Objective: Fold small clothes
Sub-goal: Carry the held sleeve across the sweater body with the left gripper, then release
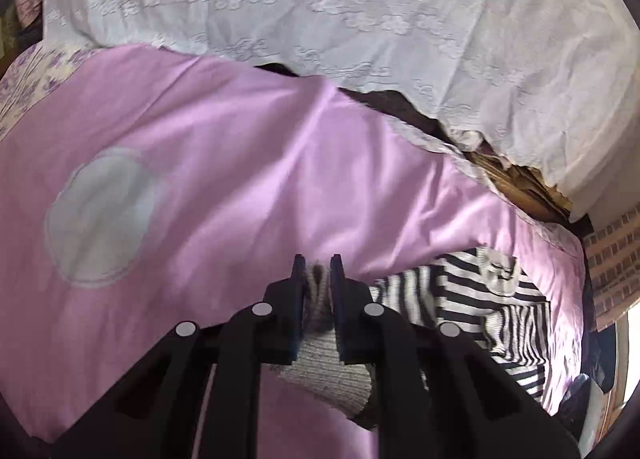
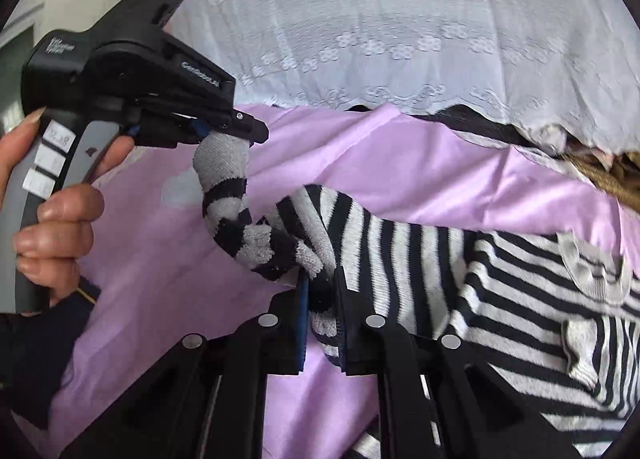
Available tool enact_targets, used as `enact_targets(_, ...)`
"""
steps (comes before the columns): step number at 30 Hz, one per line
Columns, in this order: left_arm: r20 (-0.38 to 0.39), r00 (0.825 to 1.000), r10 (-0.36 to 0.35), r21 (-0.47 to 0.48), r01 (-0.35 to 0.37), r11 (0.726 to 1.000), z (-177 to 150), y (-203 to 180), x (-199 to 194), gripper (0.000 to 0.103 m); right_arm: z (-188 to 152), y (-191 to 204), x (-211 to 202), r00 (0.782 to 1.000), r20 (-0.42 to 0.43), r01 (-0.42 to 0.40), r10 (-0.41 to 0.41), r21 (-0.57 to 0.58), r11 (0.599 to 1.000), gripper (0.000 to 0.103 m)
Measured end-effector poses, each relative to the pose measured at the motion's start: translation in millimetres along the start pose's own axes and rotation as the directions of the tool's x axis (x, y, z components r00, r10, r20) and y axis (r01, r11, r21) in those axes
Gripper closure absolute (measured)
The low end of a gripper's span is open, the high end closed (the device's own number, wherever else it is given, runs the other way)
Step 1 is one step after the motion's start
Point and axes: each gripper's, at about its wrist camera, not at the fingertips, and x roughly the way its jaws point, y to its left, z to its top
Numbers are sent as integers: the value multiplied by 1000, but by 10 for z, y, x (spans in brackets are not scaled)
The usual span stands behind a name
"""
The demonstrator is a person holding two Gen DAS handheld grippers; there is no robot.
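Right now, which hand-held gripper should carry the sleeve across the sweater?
Left. The left hand-held gripper pinches the sleeve's grey cuff, lifted free. The right hand-held gripper clamps the sleeve near the striped sweater body, so it suits anchoring.

Home bedroom, by the look of it. Work surface is a bed: lilac sheet (image 1: 224, 163) with a pale round patch sewn in, floral bedding (image 1: 24, 75) at its far left edge. White lace-patterned cloth (image 1: 320, 11) is draped across the back, dark gap under its hem. Brick-pattern wall (image 1: 612, 259) at the right edge, bright window opening just below it. A striped knit garment (image 2: 460, 283) lies on the sheet.
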Motion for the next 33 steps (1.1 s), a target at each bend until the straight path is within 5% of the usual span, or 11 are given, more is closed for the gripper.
enact_targets(5,-19,996,-85,152,87,985,21,-1175,209,92,-188,-819,-250,1000,26,-24,16,332,943,91)
enact_targets(12,-172,965,-197,354,247,902,-372,-2953,881,92,-792,-1864,-425,999,30,-11,-14,691,722,91)
enact_targets(15,-259,947,-190,399,284,872,-696,-3377,1177,92,-1041,-2101,-397,1000,-8,1,9,761,649,86)
enact_targets(19,-289,938,-192,377,296,878,-821,-3400,1197,91,-1138,-2177,-537,1000,10,-15,11,746,666,66)
enact_targets(21,-243,951,-192,362,272,892,-741,-3270,1026,79,-1097,-2180,-591,1000,17,-26,19,712,701,64)
enact_targets(22,-210,959,-193,347,257,902,-679,-3194,919,62,-1097,-2186,-639,1000,27,-30,16,707,707,63)
enact_targets(23,-180,964,-197,333,248,910,-616,-3118,813,47,-1089,-2230,-670,999,41,-44,21,719,693,60)
enact_targets(26,-171,958,-230,296,273,915,-528,-3055,725,39,-1011,-2400,-694,990,116,-137,75,778,613,50)
enact_targets(28,-170,964,-205,310,250,918,-543,-3114,769,40,-811,-2420,-622,990,88,-137,107,734,665,37)
enact_targets(30,-158,964,-216,286,254,924,-536,-3098,754,41,-714,-2471,-601,994,38,-102,105,690,716,37)
enact_targets(33,-145,974,-175,281,210,937,-579,-2932,703,40,-846,-2725,-752,987,105,-157,121,778,608,37)
